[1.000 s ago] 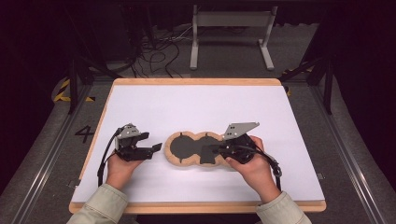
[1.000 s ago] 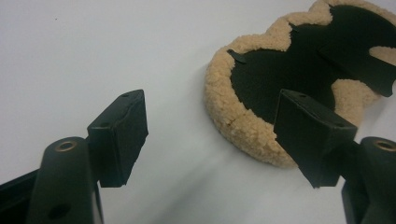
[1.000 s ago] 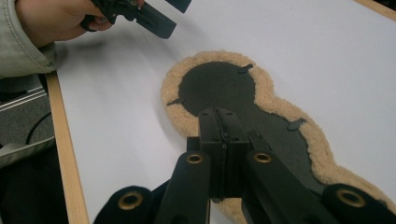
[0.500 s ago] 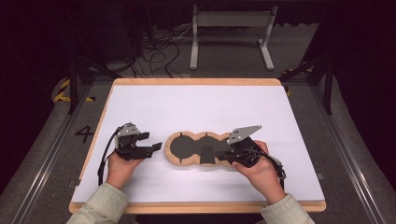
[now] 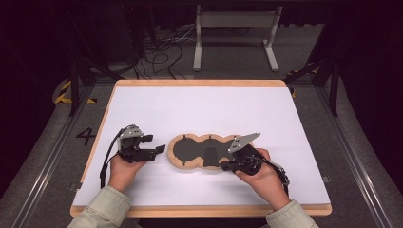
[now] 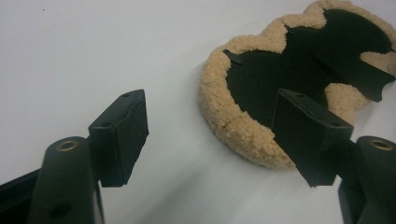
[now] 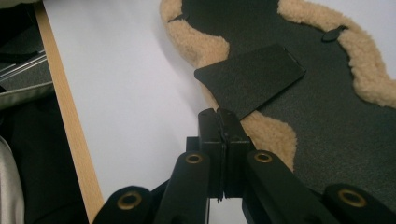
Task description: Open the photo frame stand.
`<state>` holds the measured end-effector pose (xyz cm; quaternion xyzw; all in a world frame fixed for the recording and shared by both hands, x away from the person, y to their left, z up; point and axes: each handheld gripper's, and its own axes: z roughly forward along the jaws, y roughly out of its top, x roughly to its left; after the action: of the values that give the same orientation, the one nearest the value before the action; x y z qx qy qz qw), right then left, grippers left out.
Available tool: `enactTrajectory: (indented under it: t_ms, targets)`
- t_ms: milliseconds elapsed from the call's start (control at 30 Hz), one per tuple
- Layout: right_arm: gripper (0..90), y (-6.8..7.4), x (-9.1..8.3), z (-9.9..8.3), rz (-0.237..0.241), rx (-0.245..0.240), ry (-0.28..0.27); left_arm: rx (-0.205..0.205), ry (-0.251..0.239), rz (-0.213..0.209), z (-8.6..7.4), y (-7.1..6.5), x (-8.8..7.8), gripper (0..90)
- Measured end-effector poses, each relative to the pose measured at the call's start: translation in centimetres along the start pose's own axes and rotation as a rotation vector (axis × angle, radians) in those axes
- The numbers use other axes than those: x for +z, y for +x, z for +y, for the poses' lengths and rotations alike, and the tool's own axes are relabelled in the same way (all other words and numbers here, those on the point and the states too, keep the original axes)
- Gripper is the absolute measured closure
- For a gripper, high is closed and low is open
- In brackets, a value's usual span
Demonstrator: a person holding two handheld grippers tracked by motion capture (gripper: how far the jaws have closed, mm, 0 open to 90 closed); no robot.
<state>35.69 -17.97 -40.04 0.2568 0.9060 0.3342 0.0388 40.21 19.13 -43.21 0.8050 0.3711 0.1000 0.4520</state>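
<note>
Lower now, the shut right tool (image 5: 227, 166) meets the fleece pad (image 5: 187, 164) on the white table (image 5: 199, 109); left tool (image 5: 154, 145) open, empty

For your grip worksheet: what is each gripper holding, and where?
Left gripper: nothing, jaws open beside the fleecy pad. Right gripper: shut at the black flap's corner; a pinch cannot be told.

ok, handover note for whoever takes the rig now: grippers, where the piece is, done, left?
Left gripper: open, holding nothing, beside the fleece-edged black piece, pointed at its end lobe.
Right gripper: shut, empty, tips at the black flap on the piece's near edge.
The piece lies flat on the white table.
Done: nothing visibly gripped or moved.
Left: probably grasping the flap or piece.
</note>
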Motion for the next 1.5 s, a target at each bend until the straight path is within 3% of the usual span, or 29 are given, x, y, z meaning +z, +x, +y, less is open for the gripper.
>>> enactTrajectory:
  t_ms: [400, 533, 700, 800, 1033, 1267, 1500]
  targets:
    - [90.0, -0.4, 1.7, -0.7, 0.012, 0.004, 0.074, -0.008, -0.001, -0.012, 0.0, 0.0, 0.0, 29.6]
    - [90.0, -0.5, 2.2, -0.8, 0.01, 0.012, 0.084, -0.028, 0.002, -0.045, 0.0, 0.2, 0.1, 29.7]
    - [90.0, -0.7, 2.8, -1.2, 0.001, 0.019, 0.091, -0.081, 0.002, -0.086, 0.0, 0.6, 0.2, 25.5]
    - [90.0, -0.7, 3.0, -1.2, 0.0, 0.006, 0.092, -0.083, -0.001, -0.08, -0.1, 0.9, 0.2, 24.9]
    - [90.0, -0.7, 2.8, -1.1, -0.015, 0.008, 0.053, -0.083, 0.03, -0.06, -0.3, 0.9, 0.6, 22.7]
    - [90.0, -0.7, 2.0, -0.9, -0.021, 0.018, -0.008, -0.079, 0.029, -0.039, -0.3, 0.8, 0.4, 23.4]
    - [90.0, -0.8, 1.3, -0.8, -0.036, 0.017, -0.08, -0.038, 0.047, -0.029, -0.3, 0.5, 0.7, 24.8]
